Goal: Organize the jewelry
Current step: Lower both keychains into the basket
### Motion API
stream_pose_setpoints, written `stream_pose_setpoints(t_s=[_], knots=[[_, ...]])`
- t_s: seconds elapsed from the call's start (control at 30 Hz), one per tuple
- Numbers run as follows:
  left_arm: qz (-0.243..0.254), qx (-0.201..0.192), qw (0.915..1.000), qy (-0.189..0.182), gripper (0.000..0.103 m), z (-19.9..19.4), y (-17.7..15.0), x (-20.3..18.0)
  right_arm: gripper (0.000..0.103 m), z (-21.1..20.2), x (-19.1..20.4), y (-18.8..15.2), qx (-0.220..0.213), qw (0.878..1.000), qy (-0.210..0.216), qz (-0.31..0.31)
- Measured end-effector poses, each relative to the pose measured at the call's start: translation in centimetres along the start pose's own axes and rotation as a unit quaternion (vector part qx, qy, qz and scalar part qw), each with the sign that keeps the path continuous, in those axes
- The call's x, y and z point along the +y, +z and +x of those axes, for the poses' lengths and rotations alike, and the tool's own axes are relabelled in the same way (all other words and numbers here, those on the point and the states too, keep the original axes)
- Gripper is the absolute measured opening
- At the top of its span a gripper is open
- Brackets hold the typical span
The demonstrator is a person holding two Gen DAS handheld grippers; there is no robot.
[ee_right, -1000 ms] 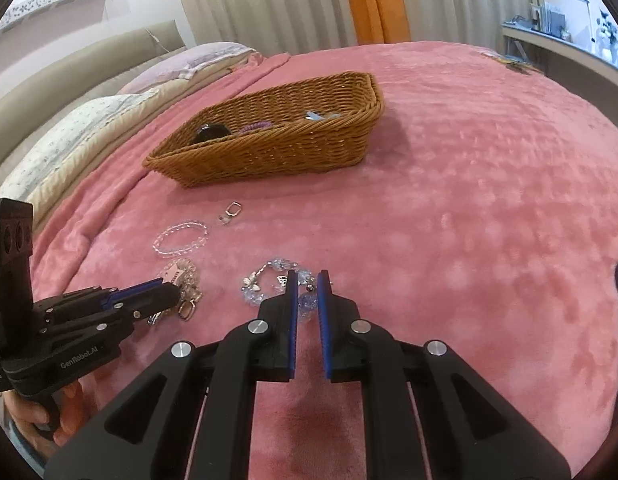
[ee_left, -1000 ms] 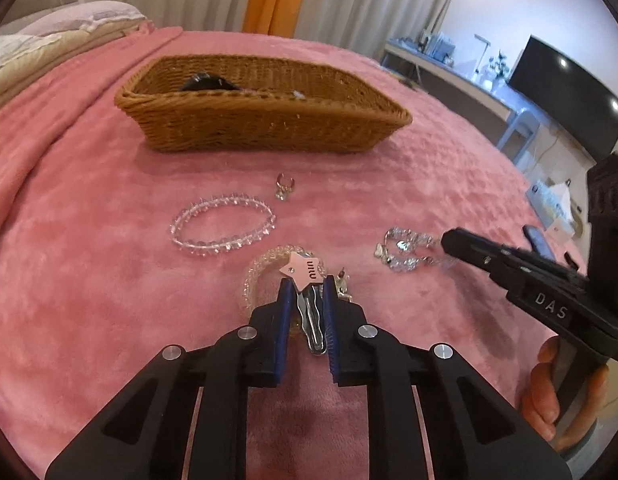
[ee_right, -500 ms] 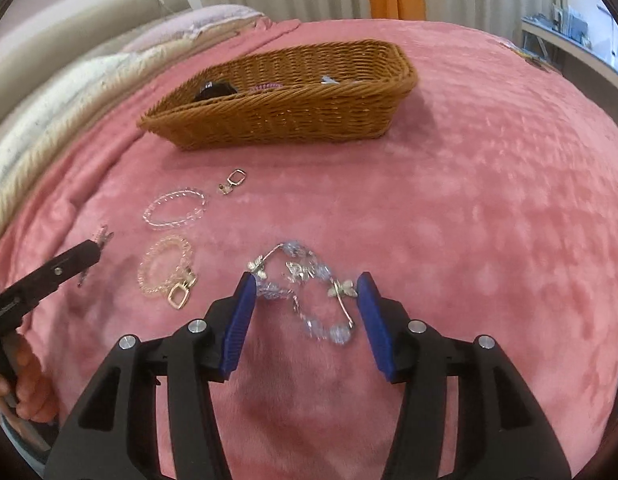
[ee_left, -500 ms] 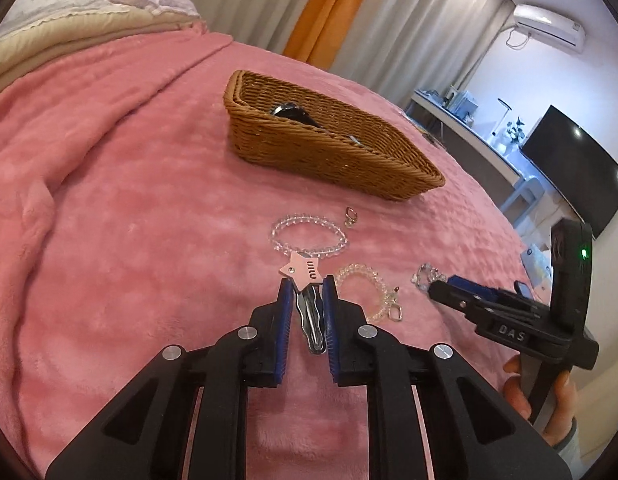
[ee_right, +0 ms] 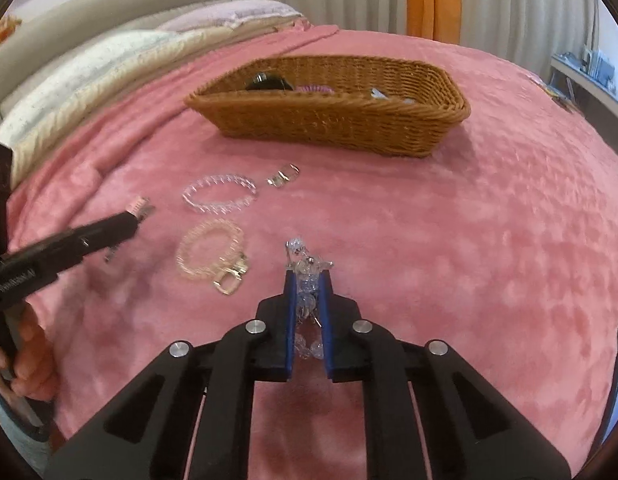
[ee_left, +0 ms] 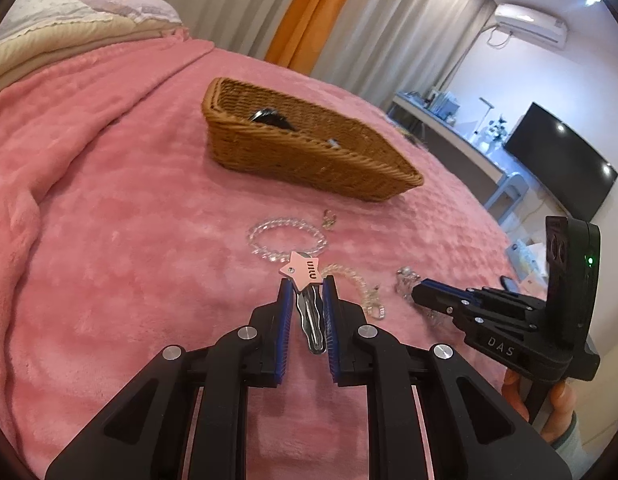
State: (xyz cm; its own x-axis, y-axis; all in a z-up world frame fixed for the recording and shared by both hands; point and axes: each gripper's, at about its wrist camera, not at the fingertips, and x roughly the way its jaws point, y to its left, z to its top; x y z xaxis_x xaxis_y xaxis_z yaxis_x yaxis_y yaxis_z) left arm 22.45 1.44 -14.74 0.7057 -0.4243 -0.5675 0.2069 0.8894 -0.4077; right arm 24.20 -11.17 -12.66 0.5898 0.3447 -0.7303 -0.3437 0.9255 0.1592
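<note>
Left gripper (ee_left: 307,284) pinches the pink star-topped metal hair clip (ee_left: 305,280); right gripper (ee_right: 307,280) is clamped on the clear beaded charm bracelet (ee_right: 307,268). I'd lift both slowly and drop them straight over the brown wicker basket (ee_right: 341,120) so nothing snags.

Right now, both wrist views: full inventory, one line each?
Wicker basket: 1, brown, far on the blanket, some items inside.
Clear bead bracelet: 1, loose before the basket.
Small metal clasp: 1, silver, beside it.
Pale pink bracelet: 1, gold clasp, nearer.
Star hair clip: 1, pink, in left gripper.
Crystal bracelet: 1, clear-blue, in right gripper.
Blanket: 1, pink.
</note>
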Motion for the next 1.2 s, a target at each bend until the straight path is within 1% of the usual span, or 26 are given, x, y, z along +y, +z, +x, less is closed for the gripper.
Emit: stream_pose_setpoints(t_s=[0.1,0.2,0.27,0.37,0.57,0.77,0.87,1.0,1.07,1.13,1.2], knots=[[-0.004,-0.009,0.9999,-0.011,0.014,-0.6,0.3,0.1,0.008,-1.1,0.0,0.6,-0.014,1.0,0.001,0.007],[-0.003,-0.016,0.9998,-0.012,0.014,-1.0,0.7,0.0,0.008,-2.0,-0.3,1.3,-0.025,1.0,0.007,0.018],[-0.001,-0.021,0.9997,-0.015,0.014,-1.3,1.2,-0.3,0.008,-2.7,-0.6,1.8,-0.033,0.999,0.014,0.027],[0.009,-0.032,0.9992,-0.021,0.014,-2.0,2.2,-1.2,0.008,-4.0,-1.1,3.0,-0.051,0.998,0.014,0.034],[0.051,-0.061,0.9965,-0.027,0.014,-2.9,5.7,-3.9,0.008,-6.1,-1.7,6.9,-0.093,0.995,0.003,0.03],[0.073,-0.083,0.9935,-0.028,0.014,-1.7,10.0,-5.7,0.008,-6.4,-1.9,11.4,-0.128,0.992,-0.014,0.013],[0.074,-0.087,0.993,-0.03,0.014,0.0,12.3,-5.6,0.008,-5.2,-1.9,13.4,-0.138,0.99,-0.027,0.0],[0.069,-0.083,0.9937,-0.03,0.014,2.7,14.3,-5.3,0.008,-2.3,-2.5,15.5,-0.136,0.99,-0.028,0.002],[0.064,-0.078,0.9944,-0.031,0.014,4.1,15.0,-4.8,0.008,0.0,-3.2,16.5,-0.128,0.992,-0.023,0.007],[0.061,-0.068,0.9955,-0.026,0.014,6.0,15.4,-4.3,0.008,2.3,-3.6,17.0,-0.117,0.993,-0.033,0.004],[0.061,-0.058,0.9962,-0.02,0.014,7.7,15.6,-3.8,0.008,4.4,-4.2,17.4,-0.102,0.994,-0.032,0.01]])
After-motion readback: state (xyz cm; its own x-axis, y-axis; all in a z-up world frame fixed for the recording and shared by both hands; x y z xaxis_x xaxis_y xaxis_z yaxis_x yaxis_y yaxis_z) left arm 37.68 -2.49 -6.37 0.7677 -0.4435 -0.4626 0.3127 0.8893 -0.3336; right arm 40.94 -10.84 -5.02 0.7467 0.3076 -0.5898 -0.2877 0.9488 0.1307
